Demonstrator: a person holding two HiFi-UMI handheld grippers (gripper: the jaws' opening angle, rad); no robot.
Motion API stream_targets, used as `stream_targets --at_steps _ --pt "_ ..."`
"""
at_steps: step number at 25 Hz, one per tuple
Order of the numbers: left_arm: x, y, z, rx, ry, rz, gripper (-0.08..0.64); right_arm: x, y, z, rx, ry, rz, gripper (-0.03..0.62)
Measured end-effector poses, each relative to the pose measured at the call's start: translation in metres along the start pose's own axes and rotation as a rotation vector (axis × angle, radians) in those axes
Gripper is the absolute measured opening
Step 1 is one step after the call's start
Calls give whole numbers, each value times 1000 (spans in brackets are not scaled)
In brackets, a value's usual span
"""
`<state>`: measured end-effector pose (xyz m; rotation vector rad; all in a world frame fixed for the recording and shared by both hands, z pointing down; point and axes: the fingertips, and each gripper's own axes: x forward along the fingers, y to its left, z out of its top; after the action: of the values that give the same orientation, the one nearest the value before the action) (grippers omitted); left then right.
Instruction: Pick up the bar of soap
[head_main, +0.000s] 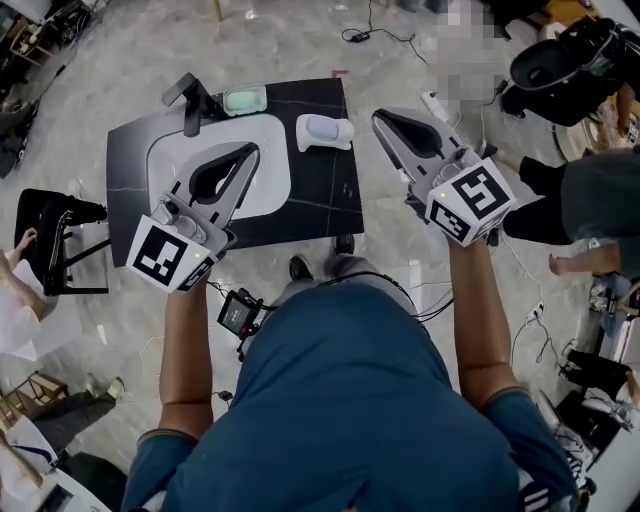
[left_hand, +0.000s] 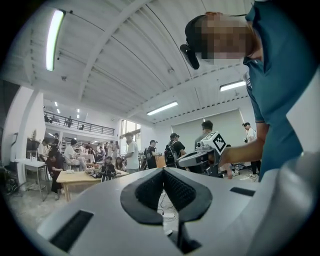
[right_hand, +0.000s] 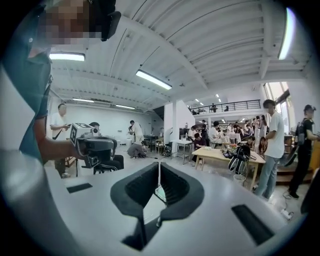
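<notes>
Bar of soap (head_main: 245, 100): a pale green, rounded block at the far edge of the dark table (head_main: 320, 205). It is just right of the black faucet (head_main: 190, 100) and just behind the white basin (head_main: 278, 150). It seems to sit in a shallow dish of the same colour, but the head view is too small to tell the 2 apart. Nothing touches it.

To its right, near the basin's right rim, a white moulded object (head_main: 325, 132) lies on the table.

The left gripper (head_main: 250, 152) hangs over the basin with its tips toward the soap but apart from it. In the left gripper view, the left gripper (left_hand: 163, 170) has its jaws together at the tips, with nothing between the ribbed pads (left_hand: 177, 189).

The right gripper (head_main: 380, 116) is held off the table's right edge, over the floor and well apart from the soap. In the right gripper view, the right gripper (right_hand: 158, 163) is likewise closed and empty. Each gripper view shows the other gripper in the person's hand.
</notes>
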<state>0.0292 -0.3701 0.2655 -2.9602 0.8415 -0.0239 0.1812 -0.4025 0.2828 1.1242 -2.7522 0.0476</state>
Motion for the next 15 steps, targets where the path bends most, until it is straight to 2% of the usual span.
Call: stream_targets --at_steps 6,10,15 --pt "4 20 -3 -10 14 54 3 41 -23 -30 5 67 73 17" --pt "7 30 -14 -43 61 79 3 69 -38 -53 14 119 121 19" --pt "13 36 -24 -60 82 90 3 100 -49 -92 16 199 182 72"
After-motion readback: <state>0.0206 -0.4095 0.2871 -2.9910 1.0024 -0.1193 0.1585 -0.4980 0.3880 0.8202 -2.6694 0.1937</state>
